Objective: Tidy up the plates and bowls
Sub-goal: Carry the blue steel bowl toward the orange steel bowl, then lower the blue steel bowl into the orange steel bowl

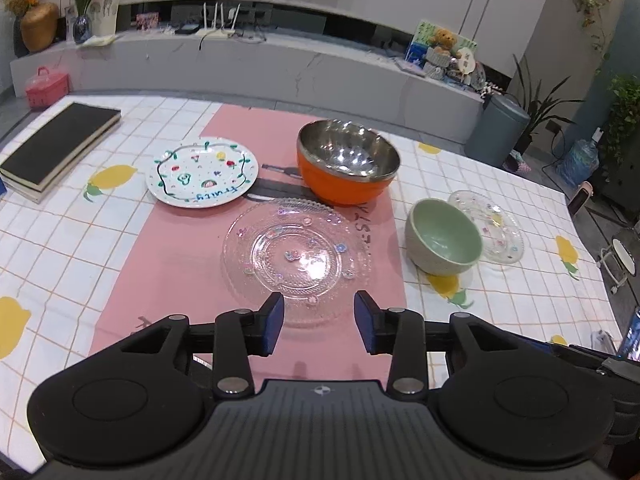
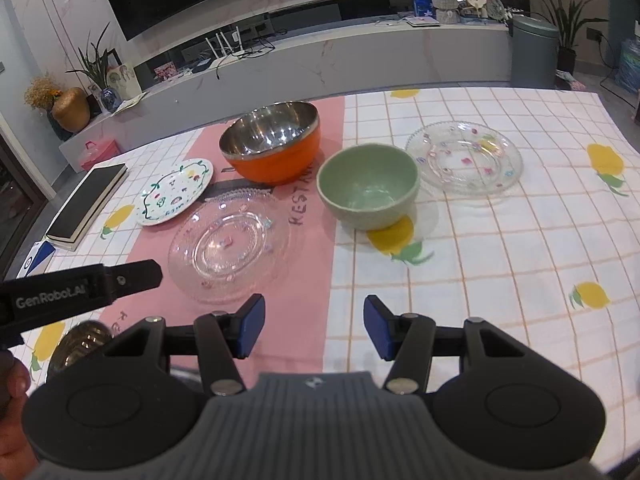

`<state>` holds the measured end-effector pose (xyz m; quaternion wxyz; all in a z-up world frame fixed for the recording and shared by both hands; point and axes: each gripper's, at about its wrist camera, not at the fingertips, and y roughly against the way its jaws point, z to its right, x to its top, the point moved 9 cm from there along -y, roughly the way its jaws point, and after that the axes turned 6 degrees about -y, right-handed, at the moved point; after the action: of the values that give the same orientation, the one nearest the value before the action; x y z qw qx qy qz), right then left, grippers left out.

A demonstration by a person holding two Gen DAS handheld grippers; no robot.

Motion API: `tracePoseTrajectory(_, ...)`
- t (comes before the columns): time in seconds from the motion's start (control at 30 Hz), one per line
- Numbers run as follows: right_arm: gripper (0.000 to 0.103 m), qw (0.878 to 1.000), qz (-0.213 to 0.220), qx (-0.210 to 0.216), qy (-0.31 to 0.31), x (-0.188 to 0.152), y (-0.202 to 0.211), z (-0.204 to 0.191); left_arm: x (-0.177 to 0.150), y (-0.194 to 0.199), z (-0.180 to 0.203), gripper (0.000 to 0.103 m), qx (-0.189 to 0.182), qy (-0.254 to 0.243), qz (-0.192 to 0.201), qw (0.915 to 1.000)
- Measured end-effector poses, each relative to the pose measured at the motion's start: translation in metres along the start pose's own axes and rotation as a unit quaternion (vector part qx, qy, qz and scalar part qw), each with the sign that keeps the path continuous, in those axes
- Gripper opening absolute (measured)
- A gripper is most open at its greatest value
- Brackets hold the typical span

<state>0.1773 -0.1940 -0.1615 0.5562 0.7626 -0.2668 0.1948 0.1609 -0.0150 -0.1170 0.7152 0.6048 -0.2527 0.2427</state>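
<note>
Left gripper (image 1: 319,322): jaws spread, holding nothing. Directly ahead of them lies the clear glass plate (image 1: 296,262) on the pink runner (image 1: 172,264). Beyond it, the painted plate (image 1: 202,173) sits ahead-left and the orange bowl (image 1: 347,162) ahead-right.

Right gripper (image 2: 314,326): jaws spread, holding nothing. The green bowl (image 2: 369,192) stands ahead of them; a second glass plate (image 2: 464,159) lies farther ahead-right.

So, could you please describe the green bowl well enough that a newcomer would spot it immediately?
Start from the pink runner down the middle of the lemon-print tablecloth; the green bowl sits just off its right edge, on the white checks. It stands between the orange steel-lined bowl and a clear glass plate, and it alone is matte pale green.
</note>
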Motion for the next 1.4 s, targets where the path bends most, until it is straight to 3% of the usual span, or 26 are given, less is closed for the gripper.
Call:
tracePoseTrajectory(0.37, 0.054, 0.999, -0.018, 0.023, 0.014, 0.025, -0.049, -0.021, 0.032, -0.035, -0.029, 0.045, 0.017, 0.019, -0.014, 0.9996)
tracePoseTrajectory(0.67, 0.050, 0.999, -0.031, 0.041, 0.018, 0.039, -0.077, -0.034, 0.050, -0.061, -0.049, 0.045, 0.013, 0.027, -0.037, 0.9989)
tracePoseTrajectory(0.93, 0.049, 0.998, -0.013, 0.058, 0.024, 0.073, -0.085, -0.046, 0.080, -0.072, -0.040, 0.045, -0.008, 0.024, -0.025, 0.9994)
tracePoseTrajectory(1.17, 0.049, 0.999, 0.025, 0.027, 0.019, 0.120, -0.095, -0.039, 0.112, -0.096, -0.023, 0.045, -0.013, -0.003, -0.007, 0.9999)
tracePoseTrajectory(1.3, 0.049, 1.000, 0.016, 0.009, -0.022, 0.143, -0.115, -0.023, 0.128, -0.114, -0.022, 0.054, -0.024, 0.025, -0.001, 0.9994)
tracePoseTrajectory(1.4, 0.049, 0.999, 0.013, 0.000, -0.040, 0.152, -0.126, -0.014, 0.137, -0.127, -0.027, 0.056, -0.024, 0.044, 0.002, 0.9987)
